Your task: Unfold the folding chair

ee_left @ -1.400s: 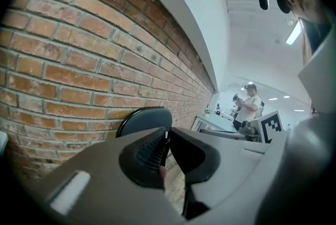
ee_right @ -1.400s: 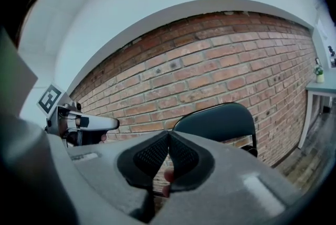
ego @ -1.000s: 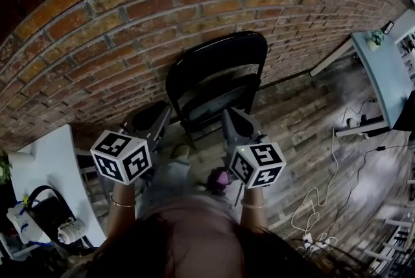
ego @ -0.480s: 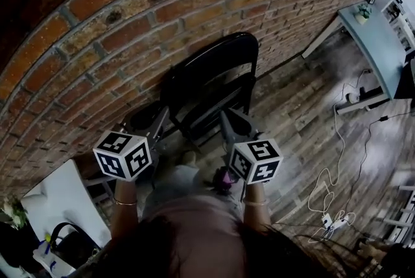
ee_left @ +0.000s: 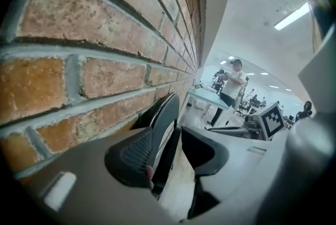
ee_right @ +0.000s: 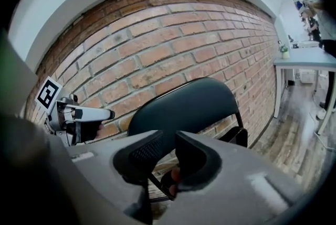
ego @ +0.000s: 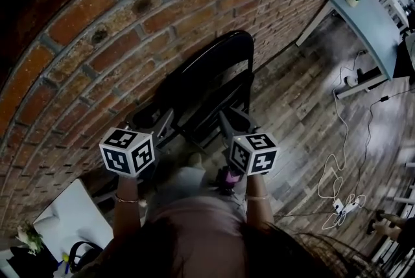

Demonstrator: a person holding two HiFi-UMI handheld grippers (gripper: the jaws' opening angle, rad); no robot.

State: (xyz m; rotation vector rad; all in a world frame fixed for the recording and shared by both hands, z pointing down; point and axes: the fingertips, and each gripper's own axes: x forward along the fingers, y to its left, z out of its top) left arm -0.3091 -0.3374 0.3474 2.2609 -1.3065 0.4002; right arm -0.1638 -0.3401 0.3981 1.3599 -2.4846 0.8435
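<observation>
Left tongs (ego: 159,120): jaws wide apart, nothing clamped. In the left gripper view (ee_left: 167,137) the gap frames the near edge of the chair (ee_left: 165,114), seen edge-on. Contact cannot be confirmed.

Chair (ego: 207,72): black, folded flat, standing on the floor and leaning on the brick wall (ego: 97,43). Its long axis runs up the wall, with the rounded backrest on top. It lies straight ahead of the person, between the two tongs, and both are about equally near its lower half.

Right tongs (ego: 233,120): just beside the chair's right edge. In the right gripper view (ee_right: 169,140) the jaws stand a narrow gap apart with nothing between the pads, and the backrest (ee_right: 184,106) rises beyond and above them.

Judgement: unfolding not yet begun. The move turns on one side of the frame being held while the seat swings away from the wall. The left tongs look better lined up for a grip.

Surface: wood-plank floor (ego: 305,115), bare under the chair. A white cable (ego: 337,173) trails on it to the right, well apart from the chair. Room: a pale worktop (ego: 373,24) stands at far right with a small plant on it.
</observation>
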